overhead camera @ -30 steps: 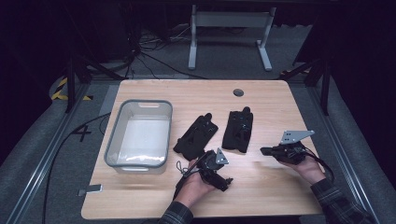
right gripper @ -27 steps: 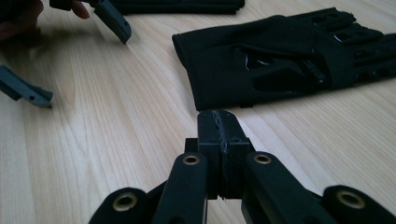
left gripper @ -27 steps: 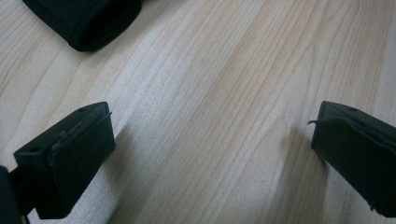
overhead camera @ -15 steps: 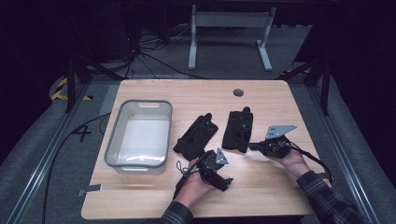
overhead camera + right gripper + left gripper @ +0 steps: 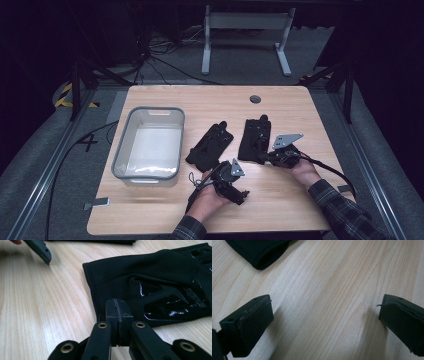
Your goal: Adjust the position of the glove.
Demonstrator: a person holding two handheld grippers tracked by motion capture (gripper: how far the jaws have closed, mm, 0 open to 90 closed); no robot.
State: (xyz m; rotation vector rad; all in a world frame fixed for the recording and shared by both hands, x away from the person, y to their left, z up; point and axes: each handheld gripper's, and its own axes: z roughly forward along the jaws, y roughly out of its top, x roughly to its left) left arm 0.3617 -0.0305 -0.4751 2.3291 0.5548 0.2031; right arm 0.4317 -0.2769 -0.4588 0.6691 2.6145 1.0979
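wooden table (image 5: 310,120) holds two black gloves (image 5: 210,145) beside a clear bin (image 5: 148,144). left gripper (image 5: 324,322) gapes wide over bare wood. right gripper (image 5: 119,315) is pressed closed, empty, at the right glove (image 5: 160,285) cuff.

figure 4 (image 5: 88,142) marked on the grey floor, left of table

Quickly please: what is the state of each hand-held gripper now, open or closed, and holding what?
Left hand-held gripper: open, holding nothing, above bare wood.
Right hand-held gripper: closed, empty, at the edge of the black fabric glove.
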